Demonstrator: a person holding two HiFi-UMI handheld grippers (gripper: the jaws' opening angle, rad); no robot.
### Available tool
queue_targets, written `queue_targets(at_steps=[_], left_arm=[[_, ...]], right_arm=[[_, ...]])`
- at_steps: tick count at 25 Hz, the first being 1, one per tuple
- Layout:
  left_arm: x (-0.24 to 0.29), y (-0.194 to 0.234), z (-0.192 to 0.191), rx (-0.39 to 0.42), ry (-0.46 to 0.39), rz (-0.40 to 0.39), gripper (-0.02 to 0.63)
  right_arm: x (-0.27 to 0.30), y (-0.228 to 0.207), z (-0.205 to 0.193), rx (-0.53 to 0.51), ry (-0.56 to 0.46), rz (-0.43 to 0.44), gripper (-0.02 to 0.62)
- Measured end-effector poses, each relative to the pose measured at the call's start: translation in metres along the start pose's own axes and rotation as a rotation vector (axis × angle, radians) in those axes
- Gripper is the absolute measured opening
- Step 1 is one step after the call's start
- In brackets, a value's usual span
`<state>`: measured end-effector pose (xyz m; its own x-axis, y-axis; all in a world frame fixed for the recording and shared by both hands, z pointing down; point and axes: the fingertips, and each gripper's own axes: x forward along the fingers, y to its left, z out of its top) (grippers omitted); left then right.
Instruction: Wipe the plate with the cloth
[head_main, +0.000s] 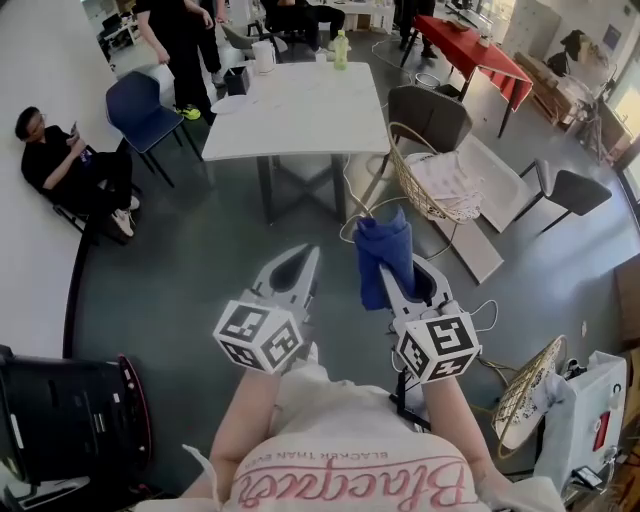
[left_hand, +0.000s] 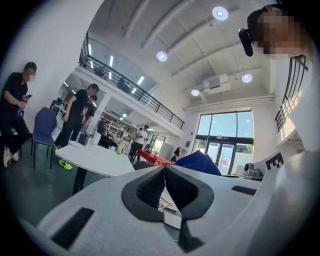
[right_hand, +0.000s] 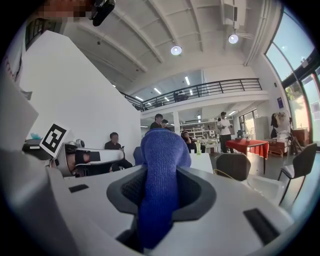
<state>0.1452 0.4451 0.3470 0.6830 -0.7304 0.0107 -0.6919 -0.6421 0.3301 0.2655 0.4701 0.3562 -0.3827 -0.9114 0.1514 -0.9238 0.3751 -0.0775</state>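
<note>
My right gripper (head_main: 388, 268) is shut on a blue cloth (head_main: 384, 246), which sticks up bunched out of its jaws and fills the middle of the right gripper view (right_hand: 159, 175). My left gripper (head_main: 310, 254) is held beside it, jaws shut with nothing between them (left_hand: 164, 168). Both grippers point roughly level, out over the grey floor and toward a white table (head_main: 300, 108). The cloth (left_hand: 199, 162) also peeks up at the right of the left gripper view. The left gripper (right_hand: 89, 156) shows at the left of the right gripper view. I see no plate in any view.
A wicker basket (head_main: 432, 188) stands on a white bench right of the table, with grey chairs (head_main: 430, 115) around it. A blue chair (head_main: 140, 110) and a seated person (head_main: 70, 165) are at the left. A black bin (head_main: 70, 420) is near left and a white machine (head_main: 590, 420) near right.
</note>
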Motion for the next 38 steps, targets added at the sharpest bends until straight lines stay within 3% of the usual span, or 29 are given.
queue_targets(at_steps=[10, 20, 38], left_arm=[[-0.003, 0.106, 0.034, -0.022, -0.031, 0.061, 0.005], [-0.011, 0.193, 0.051, -0.049, -0.035, 0.132, 0.005], [0.042, 0.297, 0.081, -0.063, -0.076, 0.215, 0.005]], right_arm=[[0.109, 0.051, 0.021, -0.018, -0.017, 0.079, 0.115], [0.188, 0.090, 0.017, -0.004, 0.016, 0.137, 0.115], [0.319, 0.084, 0.025, 0.009, 0.061, 0.238, 0.114]])
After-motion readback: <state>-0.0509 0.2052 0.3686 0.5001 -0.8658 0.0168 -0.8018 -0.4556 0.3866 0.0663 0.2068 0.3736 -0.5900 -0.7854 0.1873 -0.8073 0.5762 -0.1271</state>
